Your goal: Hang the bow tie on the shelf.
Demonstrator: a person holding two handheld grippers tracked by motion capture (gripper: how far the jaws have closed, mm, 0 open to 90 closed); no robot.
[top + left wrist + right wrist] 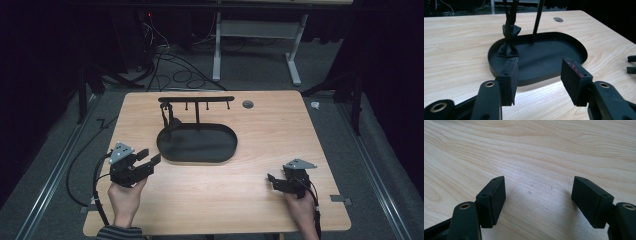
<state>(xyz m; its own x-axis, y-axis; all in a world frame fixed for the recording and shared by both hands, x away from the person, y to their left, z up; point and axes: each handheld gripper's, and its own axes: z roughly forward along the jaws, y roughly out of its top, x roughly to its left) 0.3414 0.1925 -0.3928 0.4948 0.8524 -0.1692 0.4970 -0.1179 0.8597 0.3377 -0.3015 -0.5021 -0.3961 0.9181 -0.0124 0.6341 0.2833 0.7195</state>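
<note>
1. A light wooden bench [260, 200] carries a black oval tray [197, 143] near its middle, toward the left claw's side.
2. A thin black post rises from the tray's far part and bears a horizontal bar with small pegs, a hanging rack [196, 100].
3. A dark bow tie [509, 40] hangs by its strap from the left end of the rack; its lower end rests on the tray floor near the tray's left rim.
4. The left claw [149, 157], held in the person's left hand [125, 197], sits just beside the tray's near-left edge, jaws spread apart and empty. In the left gripper view the left claw [539, 77] frames the tray's near rim between its pads.
5. The right claw [271, 180], held in the right hand [302, 210], sits over bare wood at the bench's near-right part, well apart from the tray. In the right gripper view the right claw [537, 197] has its jaws wide apart, with nothing between them.
6. A small round grommet [248, 104] is set in the bench beyond the tray.
</note>
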